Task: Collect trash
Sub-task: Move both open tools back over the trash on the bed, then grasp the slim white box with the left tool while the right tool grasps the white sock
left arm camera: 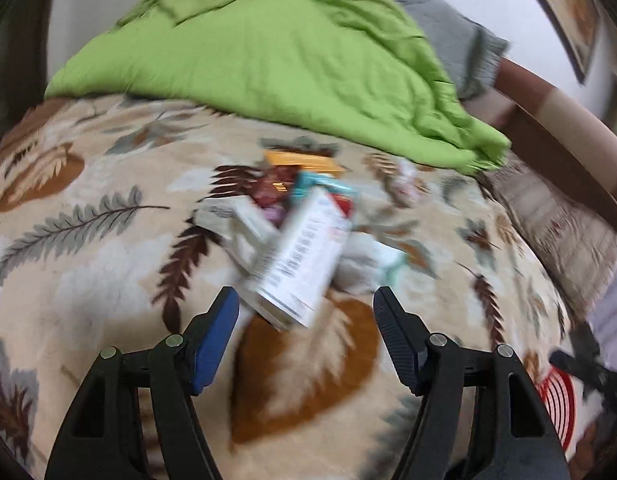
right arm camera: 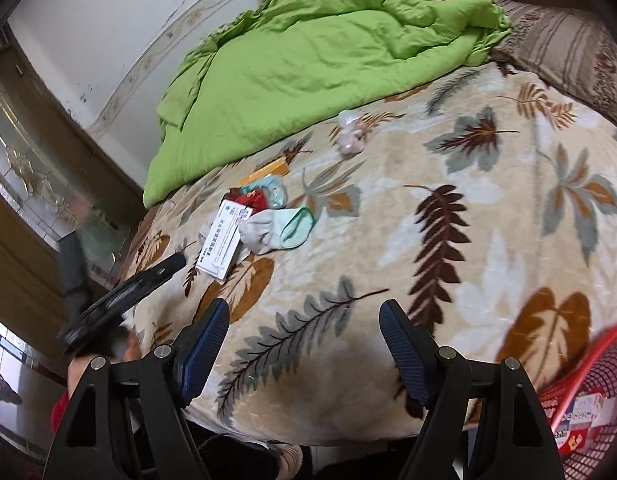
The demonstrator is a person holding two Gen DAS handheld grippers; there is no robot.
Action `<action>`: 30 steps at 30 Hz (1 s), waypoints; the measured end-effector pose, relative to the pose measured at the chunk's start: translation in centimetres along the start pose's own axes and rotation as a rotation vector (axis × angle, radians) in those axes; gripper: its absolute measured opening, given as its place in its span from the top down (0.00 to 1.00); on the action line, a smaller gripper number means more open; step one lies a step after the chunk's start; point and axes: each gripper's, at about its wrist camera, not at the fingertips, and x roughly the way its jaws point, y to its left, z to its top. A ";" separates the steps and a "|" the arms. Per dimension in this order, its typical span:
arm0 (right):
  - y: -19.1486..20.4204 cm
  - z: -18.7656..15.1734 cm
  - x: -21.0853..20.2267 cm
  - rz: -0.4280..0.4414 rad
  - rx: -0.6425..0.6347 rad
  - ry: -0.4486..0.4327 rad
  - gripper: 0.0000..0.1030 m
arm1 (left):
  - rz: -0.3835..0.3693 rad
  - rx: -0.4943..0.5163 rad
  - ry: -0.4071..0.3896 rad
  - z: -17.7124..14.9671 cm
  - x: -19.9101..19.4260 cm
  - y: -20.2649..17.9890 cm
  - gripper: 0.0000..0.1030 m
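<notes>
just ahead of the left gripper (left arm camera: 306, 304), between its wide-apart blue pads, a white carton (left arm camera: 298, 260) lies on the leaf-pattern blanket (left arm camera: 88, 264); no pad touches it. beyond the carton the left view shows more trash in a heap: a second pale box (left arm camera: 238, 222), a dark red wrapper (left arm camera: 274, 190), an orange packet (left arm camera: 304, 162). this view is blurred. the right gripper (right arm camera: 304, 320) also stands wide with nothing inside, and the same heap (right arm camera: 254, 220) is well ahead of it, to its left. only the right view shows the red mesh basket (right arm camera: 588, 404) clearly, just right of the claw, with printed packets inside. the green quilt (right arm camera: 308, 68) lies far beyond both.
</notes>
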 end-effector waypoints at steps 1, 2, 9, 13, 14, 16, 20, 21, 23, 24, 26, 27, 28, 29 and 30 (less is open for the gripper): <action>0.2 0.0 0.4 0.001 -0.002 0.005 0.21 | 0.001 -0.025 0.017 0.4 1.1 0.9 0.33; 0.4 0.0 0.8 0.003 -0.006 0.010 0.21 | -0.006 -0.039 0.027 0.6 1.8 1.3 0.33; 0.5 0.4 2.3 0.010 -0.002 0.026 0.21 | -0.101 -0.069 0.083 1.7 6.1 0.9 0.38; 0.7 0.6 3.0 0.007 -0.001 0.033 0.21 | -0.100 -0.029 0.093 1.4 7.2 -0.9 0.59; 0.7 0.7 3.3 0.007 -0.001 0.034 0.21 | -0.090 -0.010 0.085 1.4 7.2 -1.4 0.60; 0.9 0.9 3.6 0.007 -0.005 0.036 0.21 | -0.105 0.026 0.087 1.3 7.3 -2.2 0.66; 1.3 1.1 4.3 0.007 0.000 0.038 0.21 | -0.107 0.040 0.072 1.4 7.5 -2.9 0.76; 1.4 1.1 4.4 0.009 0.004 0.037 0.21 | -0.108 0.043 0.066 1.4 7.6 -3.0 0.83; 1.7 1.2 4.7 0.013 0.005 0.038 0.21 | -0.116 0.047 0.065 1.5 7.5 -3.1 0.87; 1.9 1.2 4.7 0.013 0.002 0.038 0.21 | -0.107 0.051 0.051 1.5 7.2 -3.1 0.87; 2.3 1.3 4.9 0.015 -0.004 0.029 0.21 | -0.104 0.062 0.028 1.6 6.6 -3.0 0.87; 2.5 1.4 5.0 0.017 -0.009 0.028 0.21 | -0.113 0.053 0.017 1.7 6.3 -2.8 0.87; 2.7 1.7 5.3 0.016 -0.015 0.028 0.21 | -0.122 0.041 0.005 1.7 5.7 -2.6 0.87; 2.8 1.9 5.6 0.014 -0.018 0.029 0.21 | -0.128 0.038 -0.003 1.7 5.3 -2.5 0.87; 3.0 2.1 5.9 0.013 -0.023 0.030 0.21 | -0.132 0.041 -0.015 1.7 4.7 -2.4 0.87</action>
